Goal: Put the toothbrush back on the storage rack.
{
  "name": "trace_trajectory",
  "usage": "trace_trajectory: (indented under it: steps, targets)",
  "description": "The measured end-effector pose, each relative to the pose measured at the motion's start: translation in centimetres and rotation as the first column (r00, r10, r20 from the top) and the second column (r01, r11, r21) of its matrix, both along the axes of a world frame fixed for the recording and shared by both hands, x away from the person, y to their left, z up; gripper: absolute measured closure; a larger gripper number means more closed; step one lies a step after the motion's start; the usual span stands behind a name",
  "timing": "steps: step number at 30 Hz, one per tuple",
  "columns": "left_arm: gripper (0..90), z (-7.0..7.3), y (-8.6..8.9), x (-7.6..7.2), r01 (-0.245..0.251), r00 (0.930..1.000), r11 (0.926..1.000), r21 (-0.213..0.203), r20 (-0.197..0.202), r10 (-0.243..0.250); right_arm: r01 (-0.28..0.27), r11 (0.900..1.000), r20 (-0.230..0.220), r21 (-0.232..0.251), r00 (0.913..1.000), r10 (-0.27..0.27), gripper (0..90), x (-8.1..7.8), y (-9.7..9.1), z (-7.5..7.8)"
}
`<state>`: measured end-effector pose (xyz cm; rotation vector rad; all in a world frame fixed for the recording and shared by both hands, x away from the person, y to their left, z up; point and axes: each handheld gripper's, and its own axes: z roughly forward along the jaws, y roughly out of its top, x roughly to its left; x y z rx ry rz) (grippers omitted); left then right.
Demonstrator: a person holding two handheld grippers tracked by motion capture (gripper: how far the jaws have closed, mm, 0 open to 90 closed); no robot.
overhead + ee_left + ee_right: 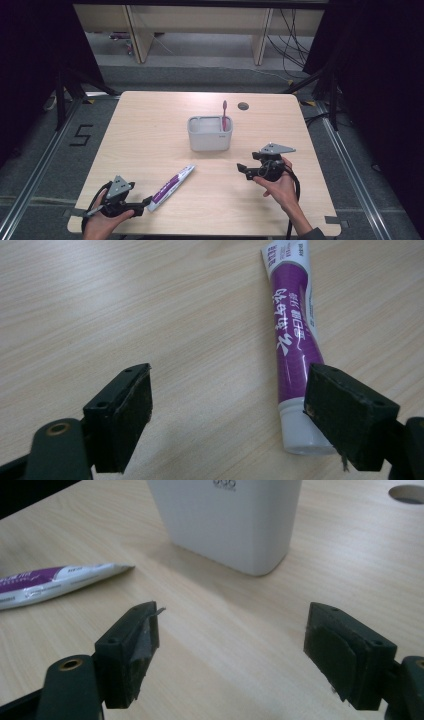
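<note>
I keep my left gripper wide open and empty beside the toothpaste tube cap, ready to grasp; my right gripper, open too, waits near the white holder.

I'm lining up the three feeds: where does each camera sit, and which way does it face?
High view: above the person's side, looking forward and down on the table; both hands and grippers show.
Left gripper view: on the left gripper, facing the toothpaste tube; its fingers show.
Right gripper view: on the right gripper, facing the white holder; shares the tube with the left.
</note>
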<state>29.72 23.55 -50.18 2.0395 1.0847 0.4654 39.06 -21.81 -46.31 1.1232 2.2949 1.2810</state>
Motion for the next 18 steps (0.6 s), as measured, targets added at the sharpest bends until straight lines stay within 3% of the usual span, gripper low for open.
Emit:
trace_trajectory:
  steps: [4,5,7,10,11,12,16,18]
  targets:
    - [18.7,-0.1,-0.1,0.0,-0.003,1.0000,1.0000,-0.009,0.005,0.003,0.009,0.9999,-0.050,0.011,0.9987,-0.008,21.8,-0.7,0.2,-0.6]
    - [18.7,0.0,0.0,0.0,0.002,1.0000,1.0000,-0.001,0.001,-0.002,-0.007,1.0000,-0.034,0.005,0.9994,0.008,21.7,-0.7,0.0,-0.7]
    - [18.7,0.0,0.0,0.0,-0.002,1.0000,1.0000,-0.003,-0.001,0.002,-0.001,1.0000,-0.054,0.003,0.9985,0.001,20.8,-1.1,0.0,-0.9]
    - [18.7,0.0,0.0,0.0,0.000,1.0000,1.0000,-0.005,0.002,0.000,-0.008,0.9998,-0.047,-0.019,0.9989,0.007,20.1,-1.4,-0.1,-1.0]
    - [18.7,-0.1,0.0,0.0,0.003,1.0000,1.0000,-0.007,0.002,-0.003,-0.007,0.9999,-0.050,-0.008,0.9987,0.006,19.8,-1.5,-0.1,-1.2]
    - [18.7,-0.1,-0.1,0.0,-0.003,1.0000,0.9999,-0.010,0.004,0.003,-0.003,0.9997,-0.072,-0.026,0.9974,0.001,18.9,-1.8,-0.1,-1.1]
    - [18.7,-0.1,0.0,0.0,-0.005,1.0000,0.9999,-0.010,0.001,0.005,-0.004,0.9993,-0.068,-0.036,0.9977,0.002,17.9,-2.6,-0.2,-1.3]
    - [18.7,-0.1,0.0,0.0,-0.008,1.0000,0.9999,-0.007,0.002,0.008,-0.011,0.9990,-0.095,-0.043,0.9955,0.007,17.2,-3.2,-0.2,-1.4]
